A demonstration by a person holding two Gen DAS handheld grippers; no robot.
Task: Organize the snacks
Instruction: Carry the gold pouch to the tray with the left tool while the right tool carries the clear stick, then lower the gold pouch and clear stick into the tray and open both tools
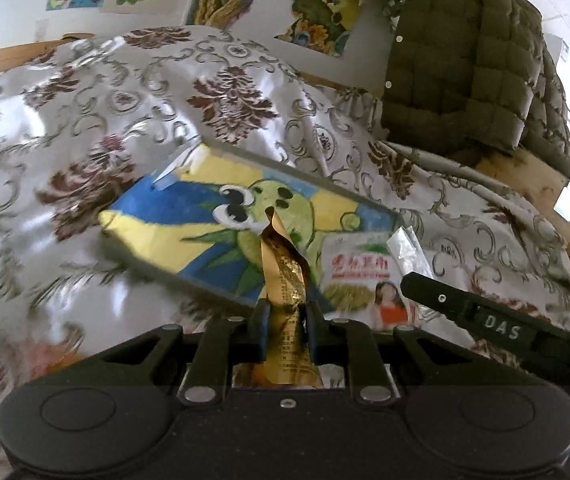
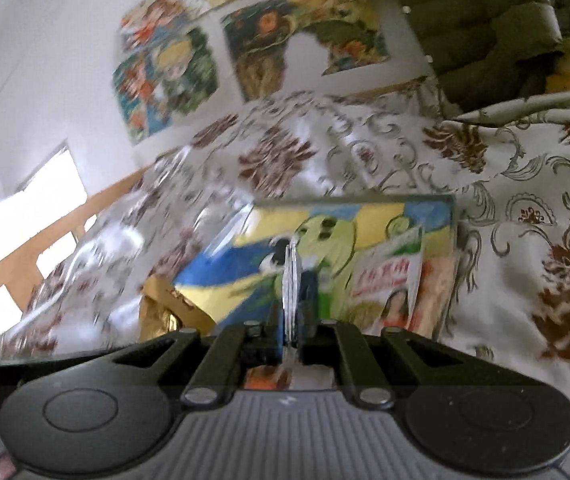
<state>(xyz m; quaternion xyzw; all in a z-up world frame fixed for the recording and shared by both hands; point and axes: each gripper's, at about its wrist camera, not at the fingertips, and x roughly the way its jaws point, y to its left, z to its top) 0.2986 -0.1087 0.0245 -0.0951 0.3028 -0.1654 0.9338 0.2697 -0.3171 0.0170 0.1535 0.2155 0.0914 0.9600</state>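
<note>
My left tongs (image 1: 287, 322) grip a crinkled gold foil packet (image 1: 285, 280); right tongs (image 2: 295, 320) pinch a silver-edged white snack pouch (image 2: 292, 276). Both hang over the painted box (image 1: 189, 216) at frame centre, neither placed yet.

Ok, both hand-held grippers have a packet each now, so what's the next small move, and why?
Probably carry both on toward the painted box and lower them there. The left hand-held gripper pinches the gold packet, the right hand-held gripper a silver-edged packet, and a white snack packet already lies on the box.
</note>
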